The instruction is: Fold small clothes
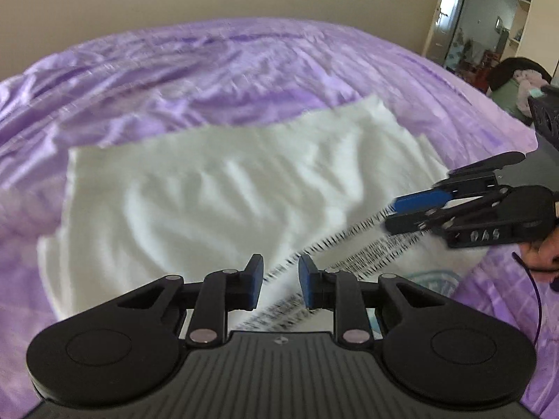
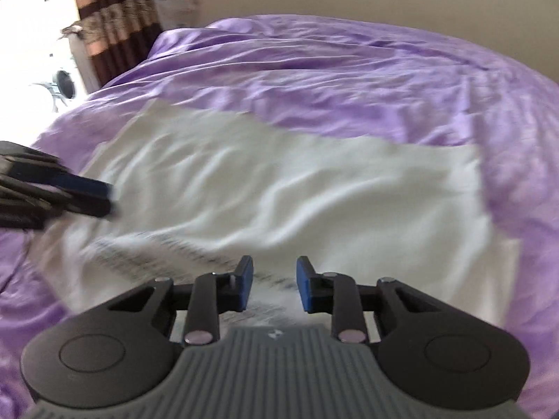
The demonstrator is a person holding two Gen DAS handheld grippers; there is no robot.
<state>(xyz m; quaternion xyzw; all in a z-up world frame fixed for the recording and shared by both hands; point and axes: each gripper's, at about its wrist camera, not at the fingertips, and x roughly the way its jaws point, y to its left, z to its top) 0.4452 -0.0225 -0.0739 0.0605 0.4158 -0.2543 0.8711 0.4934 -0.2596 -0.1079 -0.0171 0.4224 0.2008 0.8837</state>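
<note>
A soft white garment [image 1: 216,188], wrinkled and roughly rectangular, is spread on the shiny purple bed sheet [image 1: 174,80]. The jaws of the left gripper [image 1: 279,284] and the right gripper [image 2: 274,284] are seen open over its near printed edge, and nothing is held.

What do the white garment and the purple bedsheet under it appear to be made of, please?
The white garment looks like a soft matte knit, probably cotton: it lies in gentle ripples with no shine, and has a band with dark printing along its near edge. The purple bedsheet seems a thin, smooth, slightly glossy woven fabric, given its sheen and fine sharp creases.
</note>
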